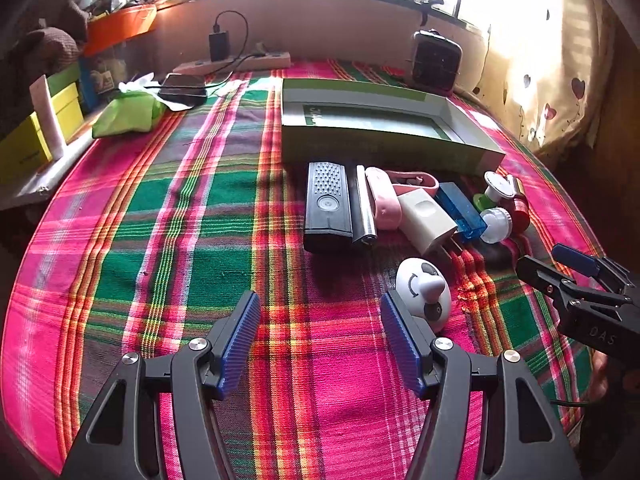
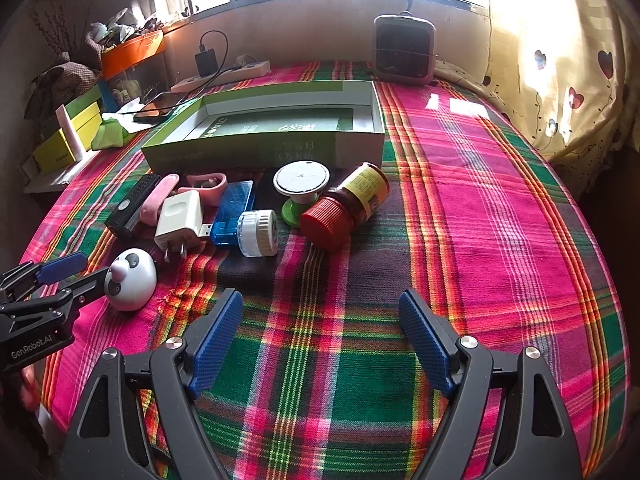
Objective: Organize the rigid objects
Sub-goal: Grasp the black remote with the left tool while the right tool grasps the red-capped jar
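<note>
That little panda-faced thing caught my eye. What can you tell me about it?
The panda toy is a small white dome, seemingly smooth plastic, with black eye patches and a protruding pale snout. It sits on the plaid cloth, apart from the row of items before the green box. The left tongs are open just beside it, not gripping.

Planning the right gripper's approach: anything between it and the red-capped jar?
Nothing: in the right wrist view only bare plaid cloth lies between the open right gripper and the red-capped jar, which lies on its side.

Coarse woven plaid cloth [image 2: 460,208], matt cardboard box [image 2: 240,152], glossy plastic panda [image 2: 130,280], ribbed red plastic jar lid [image 2: 326,222]
</note>
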A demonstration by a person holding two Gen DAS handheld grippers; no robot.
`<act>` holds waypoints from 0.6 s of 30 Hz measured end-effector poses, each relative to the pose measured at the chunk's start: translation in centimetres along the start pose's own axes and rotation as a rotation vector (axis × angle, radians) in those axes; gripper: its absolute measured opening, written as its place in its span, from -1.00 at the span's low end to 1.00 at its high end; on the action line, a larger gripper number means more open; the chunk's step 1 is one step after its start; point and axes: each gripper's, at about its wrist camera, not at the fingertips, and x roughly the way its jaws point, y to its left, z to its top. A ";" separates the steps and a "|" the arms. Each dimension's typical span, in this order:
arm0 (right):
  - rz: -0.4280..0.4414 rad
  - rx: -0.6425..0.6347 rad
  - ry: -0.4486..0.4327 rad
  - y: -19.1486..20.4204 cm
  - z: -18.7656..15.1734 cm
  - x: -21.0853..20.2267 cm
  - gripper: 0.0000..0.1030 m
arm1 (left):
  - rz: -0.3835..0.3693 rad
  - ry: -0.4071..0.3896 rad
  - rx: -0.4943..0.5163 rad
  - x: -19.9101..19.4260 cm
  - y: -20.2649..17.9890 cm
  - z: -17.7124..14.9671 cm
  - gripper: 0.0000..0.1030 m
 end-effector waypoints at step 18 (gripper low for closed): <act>-0.050 0.112 -0.006 -2.5 4.1 1.8 0.56 | -0.022 0.033 -0.014 2.1 1.3 4.5 0.20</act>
